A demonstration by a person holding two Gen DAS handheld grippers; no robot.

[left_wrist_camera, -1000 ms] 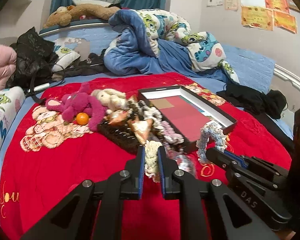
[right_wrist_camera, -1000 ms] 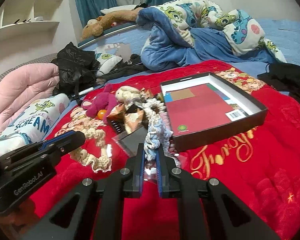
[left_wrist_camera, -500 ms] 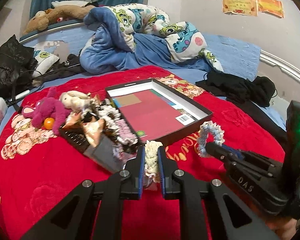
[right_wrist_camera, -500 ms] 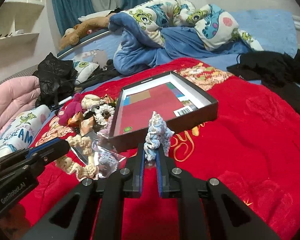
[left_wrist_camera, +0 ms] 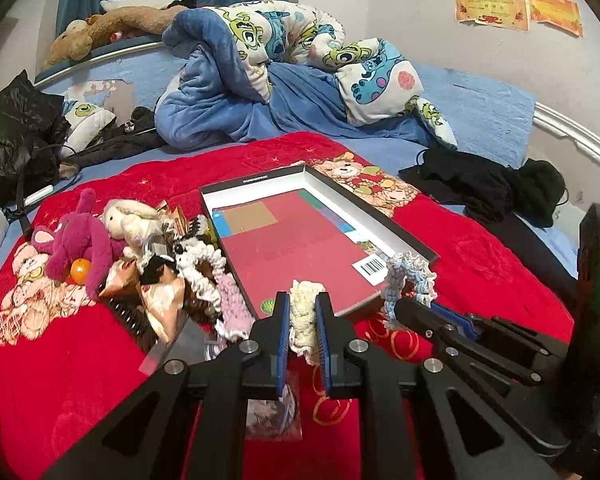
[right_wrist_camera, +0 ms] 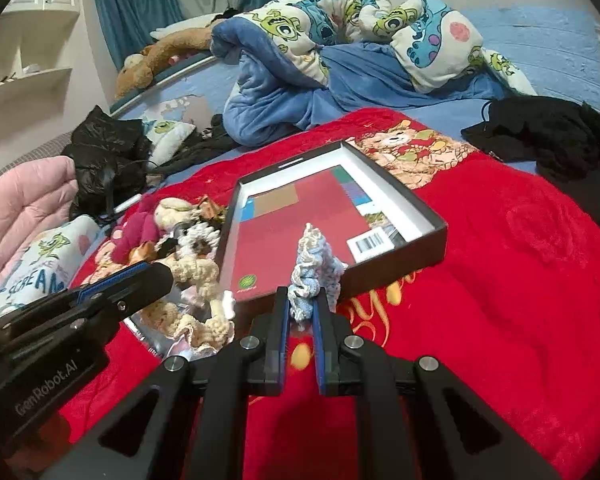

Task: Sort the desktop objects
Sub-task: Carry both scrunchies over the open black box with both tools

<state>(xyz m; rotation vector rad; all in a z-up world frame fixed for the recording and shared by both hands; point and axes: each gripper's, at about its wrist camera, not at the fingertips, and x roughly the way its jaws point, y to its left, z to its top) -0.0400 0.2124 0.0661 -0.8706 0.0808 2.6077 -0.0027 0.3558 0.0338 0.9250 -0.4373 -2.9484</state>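
Note:
My left gripper (left_wrist_camera: 303,308) is shut on a cream crocheted scrunchie (left_wrist_camera: 306,316), held just short of the near edge of a shallow black box (left_wrist_camera: 380,208) with a red floor. My right gripper (right_wrist_camera: 302,302) is shut on a pale blue and white scrunchie (right_wrist_camera: 316,268), also lifted at the box's near edge (right_wrist_camera: 400,260). Each gripper shows in the other's view: the right one (left_wrist_camera: 396,306) with its blue scrunchie (left_wrist_camera: 410,276), the left one (right_wrist_camera: 168,276) with the cream scrunchie (right_wrist_camera: 198,300).
Left of the box lies a pile: a magenta plush (left_wrist_camera: 80,240), a cream plush (left_wrist_camera: 128,214), an orange ball (left_wrist_camera: 80,270), scrunchies, a black comb (left_wrist_camera: 128,316), clear wrappers. All rests on a red blanket (left_wrist_camera: 80,360). Black clothes (left_wrist_camera: 488,188) and a blue duvet (left_wrist_camera: 260,92) lie beyond.
Both grippers have carried their scrunchies rightward from over the pile to the near edge of the box. The box now sits centred in both views.

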